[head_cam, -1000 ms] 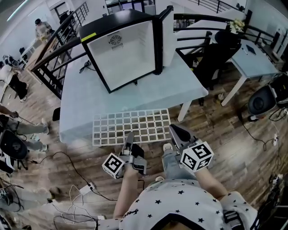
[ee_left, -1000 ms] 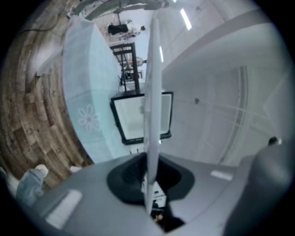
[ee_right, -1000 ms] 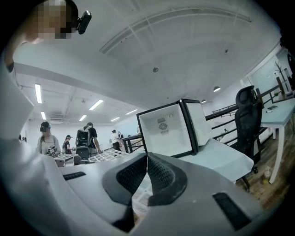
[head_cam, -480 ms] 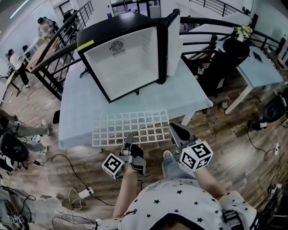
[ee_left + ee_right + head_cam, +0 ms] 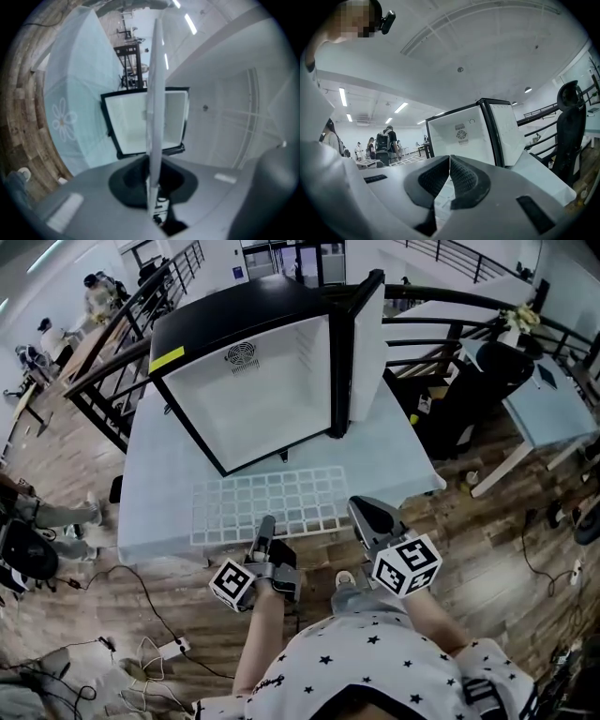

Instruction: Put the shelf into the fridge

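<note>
Left claw (image 5: 267,524) is clamping the near edge of the shelf (image 5: 272,502), its jaws closed down to a narrow gap with the white wire frame standing edge-on between them in the left gripper view. Beside it, the right claw (image 5: 360,511) is pinching the shelf's near right corner. Its jaws are pressing almost fully together, with the grid showing just under their tips in the right gripper view. Both are pointing level, toward the fridge (image 5: 258,390).

The shelf is lying flat over the front part of the table (image 5: 394,451), held only along its near side; whether it is skimming the tabletop or hanging just above it is not showing clearly. Compared with a second ago, the person is coming closer. The fridge is filling more of the head view, and the shelf's far edge, well short of the cabinet before, is now reaching about to the bottom front lip of the opening. Both grips are looking unchanged. The door (image 5: 367,338) is standing wide open on the right.

So the carry is nearing its end and the insertion is coming up. The far edge is probably going to need lifting into the opening and keeping level, or a corner may be catching on the black frame
</note>
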A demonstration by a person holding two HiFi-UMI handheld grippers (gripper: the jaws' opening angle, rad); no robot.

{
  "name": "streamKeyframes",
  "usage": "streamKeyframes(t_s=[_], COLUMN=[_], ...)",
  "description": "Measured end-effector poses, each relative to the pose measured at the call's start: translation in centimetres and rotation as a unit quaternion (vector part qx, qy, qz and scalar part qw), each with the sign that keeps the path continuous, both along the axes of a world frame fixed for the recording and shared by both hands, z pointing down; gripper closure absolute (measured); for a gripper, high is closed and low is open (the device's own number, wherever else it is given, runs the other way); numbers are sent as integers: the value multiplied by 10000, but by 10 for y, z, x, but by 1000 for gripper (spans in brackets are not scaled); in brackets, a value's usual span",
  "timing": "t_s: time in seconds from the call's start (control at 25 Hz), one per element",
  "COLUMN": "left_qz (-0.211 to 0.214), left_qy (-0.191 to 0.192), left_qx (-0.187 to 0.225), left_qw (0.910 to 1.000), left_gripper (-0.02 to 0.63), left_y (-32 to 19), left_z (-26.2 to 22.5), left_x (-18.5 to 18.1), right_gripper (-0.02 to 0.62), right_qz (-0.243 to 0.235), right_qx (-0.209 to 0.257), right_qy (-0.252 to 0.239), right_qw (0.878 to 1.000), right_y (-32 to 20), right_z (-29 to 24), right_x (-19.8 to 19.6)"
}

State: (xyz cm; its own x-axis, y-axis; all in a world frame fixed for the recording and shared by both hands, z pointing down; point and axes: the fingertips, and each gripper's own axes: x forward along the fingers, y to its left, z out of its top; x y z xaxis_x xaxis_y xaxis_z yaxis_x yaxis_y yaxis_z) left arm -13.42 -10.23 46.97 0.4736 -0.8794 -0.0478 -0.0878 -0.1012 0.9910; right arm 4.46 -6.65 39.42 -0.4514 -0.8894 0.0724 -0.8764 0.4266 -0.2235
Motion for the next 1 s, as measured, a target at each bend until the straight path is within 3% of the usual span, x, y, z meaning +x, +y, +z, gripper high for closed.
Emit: streamKeyframes(t_s=[0.76,1.0], left_qz=[-502,-647], left_qy=[113,226], left_qx=[177,228], left_qw=[9985,9974], left_gripper=[574,574], left_y=[-97,-111], left_z=[-19,-19], left_x=[39,43], right_gripper=[572,572], right_qz=[-326,-740], right_qx=[46,112], right_qy=[260,352], right_qw=[9991,9966], right_y=[-97,-108], right_z=[6,15], right_x=[59,60])
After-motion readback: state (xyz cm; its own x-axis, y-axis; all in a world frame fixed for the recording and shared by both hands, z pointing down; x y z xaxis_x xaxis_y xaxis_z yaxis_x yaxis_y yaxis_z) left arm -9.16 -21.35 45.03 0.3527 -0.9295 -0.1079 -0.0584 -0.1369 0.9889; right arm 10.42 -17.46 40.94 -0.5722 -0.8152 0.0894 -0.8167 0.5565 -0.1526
